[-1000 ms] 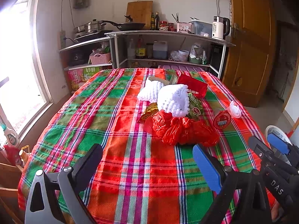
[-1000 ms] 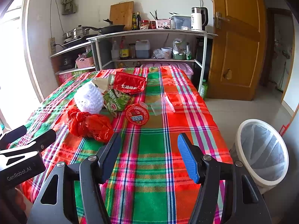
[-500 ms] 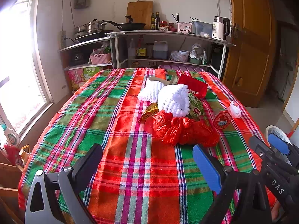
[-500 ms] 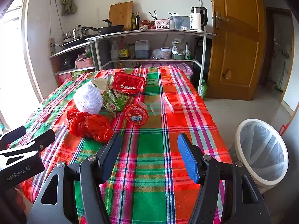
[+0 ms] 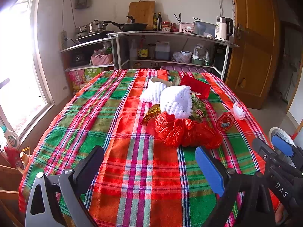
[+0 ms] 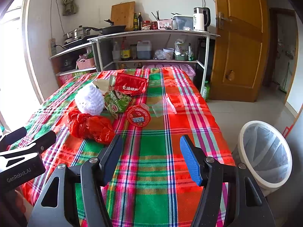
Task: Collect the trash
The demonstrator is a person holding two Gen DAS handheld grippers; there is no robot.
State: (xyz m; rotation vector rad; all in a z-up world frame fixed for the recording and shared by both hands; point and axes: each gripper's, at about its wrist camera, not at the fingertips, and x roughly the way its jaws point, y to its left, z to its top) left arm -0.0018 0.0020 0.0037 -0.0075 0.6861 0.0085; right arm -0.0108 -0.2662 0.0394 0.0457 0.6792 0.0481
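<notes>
Trash lies in a pile mid-table on the plaid cloth: a crumpled red plastic bag (image 5: 183, 132) (image 6: 90, 125), white foam fruit netting (image 5: 176, 101) (image 6: 90, 100), a green snack wrapper (image 6: 117, 103), a red sachet (image 6: 130, 85) (image 5: 196, 87), a round red lid (image 6: 138, 115) (image 5: 225, 121) and clear plastic film (image 6: 163, 106). My left gripper (image 5: 149, 167) is open and empty above the near table edge. My right gripper (image 6: 151, 158) is open and empty, a short way in front of the red bag and lid. The white trash bin (image 6: 265, 155) with a liner stands on the floor to the right.
The plaid-covered table (image 5: 117, 124) fills the foreground. A metal shelf unit (image 6: 151, 36) with pans, bottles and a kettle stands behind it. A wooden door (image 6: 240, 43) is at the right, a bright window at the left.
The right wrist view has shifted slightly forward toward the trash pile. The left gripper has barely moved. Both grippers stay open.
</notes>
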